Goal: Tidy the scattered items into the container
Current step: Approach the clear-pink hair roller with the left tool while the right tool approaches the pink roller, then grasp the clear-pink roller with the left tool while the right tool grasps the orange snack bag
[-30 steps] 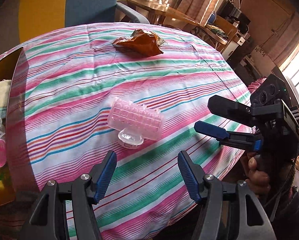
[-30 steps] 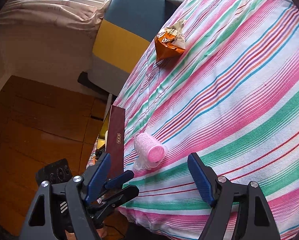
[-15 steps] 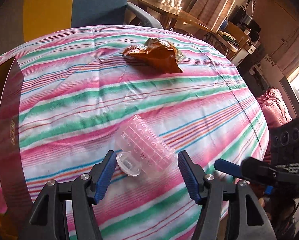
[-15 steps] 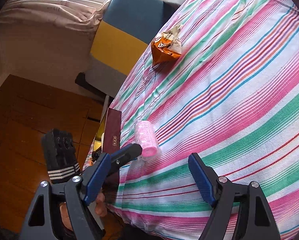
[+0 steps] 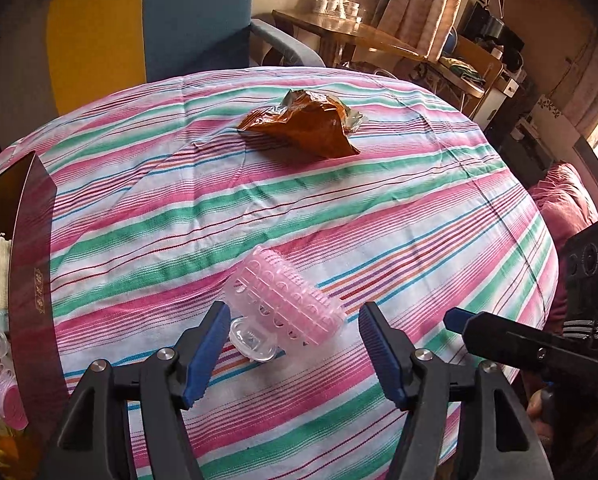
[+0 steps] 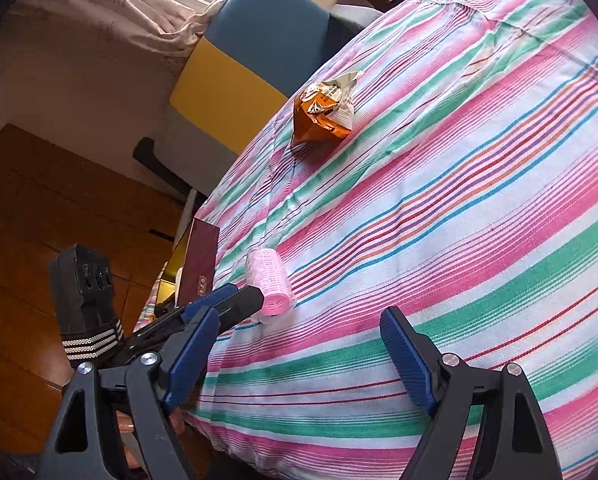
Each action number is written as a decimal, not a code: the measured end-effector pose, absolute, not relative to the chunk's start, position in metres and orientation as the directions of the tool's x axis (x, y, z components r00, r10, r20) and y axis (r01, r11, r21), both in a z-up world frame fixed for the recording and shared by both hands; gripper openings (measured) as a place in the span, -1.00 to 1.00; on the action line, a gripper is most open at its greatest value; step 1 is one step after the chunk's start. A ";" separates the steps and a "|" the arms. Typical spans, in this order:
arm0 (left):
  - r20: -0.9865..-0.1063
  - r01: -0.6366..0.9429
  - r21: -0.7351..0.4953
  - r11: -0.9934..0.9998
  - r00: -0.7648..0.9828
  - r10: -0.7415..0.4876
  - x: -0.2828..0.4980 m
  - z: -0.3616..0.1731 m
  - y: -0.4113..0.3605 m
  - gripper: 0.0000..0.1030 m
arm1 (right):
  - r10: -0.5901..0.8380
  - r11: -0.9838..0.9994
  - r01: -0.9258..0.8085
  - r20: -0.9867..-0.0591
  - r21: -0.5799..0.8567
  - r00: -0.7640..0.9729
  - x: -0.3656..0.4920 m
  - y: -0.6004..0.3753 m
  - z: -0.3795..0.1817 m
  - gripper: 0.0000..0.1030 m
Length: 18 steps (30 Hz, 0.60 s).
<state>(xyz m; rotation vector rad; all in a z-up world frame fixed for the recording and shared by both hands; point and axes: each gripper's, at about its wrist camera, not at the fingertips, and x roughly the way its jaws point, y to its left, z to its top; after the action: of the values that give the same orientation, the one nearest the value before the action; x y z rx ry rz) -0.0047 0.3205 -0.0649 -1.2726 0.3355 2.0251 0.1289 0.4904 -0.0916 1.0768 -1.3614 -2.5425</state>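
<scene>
While left gripper, jaws just widened, straddles pink roller ungripped, snack bag waits at 12 o'clock; box at 9 part-filled. Right gripper open, empty.

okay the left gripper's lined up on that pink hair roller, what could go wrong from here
1. The hair roller is round and lies slanted between the open left gripper, so it could roll away or twist out.
2. Its clear clip may pop off.
3. The right gripper hangs close and could collide.
</scene>
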 end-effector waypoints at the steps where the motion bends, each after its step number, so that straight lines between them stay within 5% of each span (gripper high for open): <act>1: -0.867 -0.682 -0.138 -0.718 -0.267 0.420 -0.006 -0.067 0.321 0.32 | -0.351 -0.624 -0.262 -0.563 0.736 -0.748 0.127 0.492 -0.090 0.63; 13: -0.857 -0.691 -0.193 -0.696 -0.227 0.463 -0.017 -0.075 0.313 0.39 | -0.026 -0.892 -0.287 -0.672 0.350 -0.740 0.027 0.520 -0.039 0.73; 18: -0.853 -0.689 -0.221 -0.690 -0.207 0.479 -0.020 -0.077 0.309 0.42 | 0.000 -0.941 -0.243 -0.716 0.237 -0.698 -0.037 0.527 -0.033 0.76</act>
<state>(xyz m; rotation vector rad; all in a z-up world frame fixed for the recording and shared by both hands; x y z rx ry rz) -0.0201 0.3094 -0.0770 -1.2833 0.2666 1.9665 -0.0375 0.5267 -0.0329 1.2568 -0.5202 -2.9794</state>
